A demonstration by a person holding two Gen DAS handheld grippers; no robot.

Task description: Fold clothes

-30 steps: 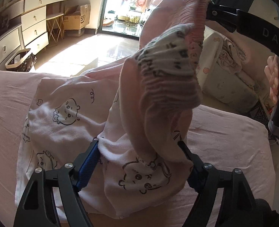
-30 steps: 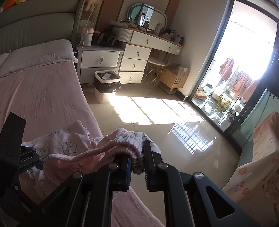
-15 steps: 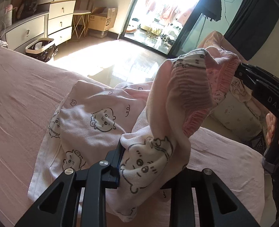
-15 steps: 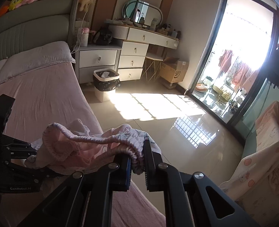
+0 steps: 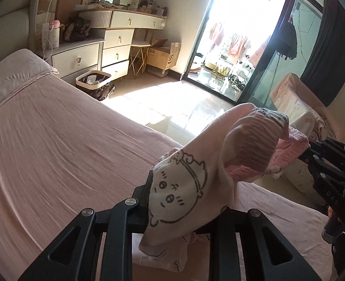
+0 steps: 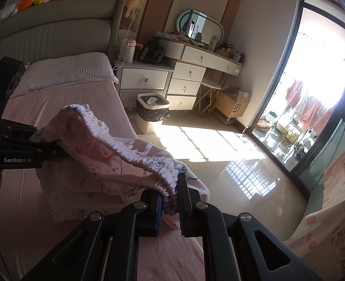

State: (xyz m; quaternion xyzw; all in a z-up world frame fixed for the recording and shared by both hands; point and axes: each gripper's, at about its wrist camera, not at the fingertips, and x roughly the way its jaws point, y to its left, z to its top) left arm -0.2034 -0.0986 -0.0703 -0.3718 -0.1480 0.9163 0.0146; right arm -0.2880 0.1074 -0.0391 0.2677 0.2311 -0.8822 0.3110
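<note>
A pink and white pyjama garment (image 5: 219,154) with cartoon animal prints and an elastic waistband (image 6: 130,154) hangs in the air between both grippers, above the pink bed (image 5: 55,152). In the left wrist view my left gripper (image 5: 186,199) is shut on a printed fold of it; cloth hides its right finger. My right gripper (image 6: 170,201) is shut on the gathered waistband edge. Each tool shows in the other's view: the right gripper (image 5: 310,151) at the right, the left gripper (image 6: 57,152) at the left. The garment's lower part droops toward the sheet.
A pillow (image 6: 67,75) lies at the head of the bed. Beside the bed stand a white drawer unit (image 5: 78,58), a bin (image 5: 95,86), a dressing table and a cardboard box (image 5: 165,56). A covered armchair (image 5: 296,103) sits at the right near the balcony door.
My left gripper went from open around the cloth to shut on it. The garment, which lay spread on the bed, rose off it, and both grippers swung toward the headboard.
</note>
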